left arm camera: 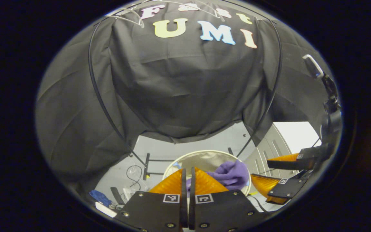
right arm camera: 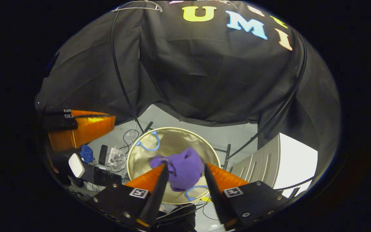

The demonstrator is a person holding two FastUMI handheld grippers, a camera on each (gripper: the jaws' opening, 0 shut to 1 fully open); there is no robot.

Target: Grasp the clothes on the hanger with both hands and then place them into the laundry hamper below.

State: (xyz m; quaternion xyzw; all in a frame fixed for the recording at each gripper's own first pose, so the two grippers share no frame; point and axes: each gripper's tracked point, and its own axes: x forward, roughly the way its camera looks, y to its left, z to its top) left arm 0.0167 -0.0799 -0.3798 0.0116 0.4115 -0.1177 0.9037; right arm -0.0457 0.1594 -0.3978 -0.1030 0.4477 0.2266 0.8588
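In the left gripper view the left gripper [left arm camera: 187, 175] sits nearest, its two fingers drawn together with only a thin slit between them and nothing clearly pinched; whether a scrap of cloth is caught there is hard to make out; they cover part of the hamper [left arm camera: 185, 158] beyond. In the right gripper view the right gripper [right arm camera: 185, 175] has its fingers spread wide, holding nothing; past their tips the purple garment [right arm camera: 182, 170], a soft knitted bundle, lies crumpled inside the round hamper's pale, shiny lining, apart from both fingers; two thin blue loop handles [right arm camera: 148, 141] lie on the lining. Farther off, cables and a blue cloth [right arm camera: 85, 153] clutter the grey floor; a wire hanger [right arm camera: 137, 6], cut off at the top edge, hangs bare.
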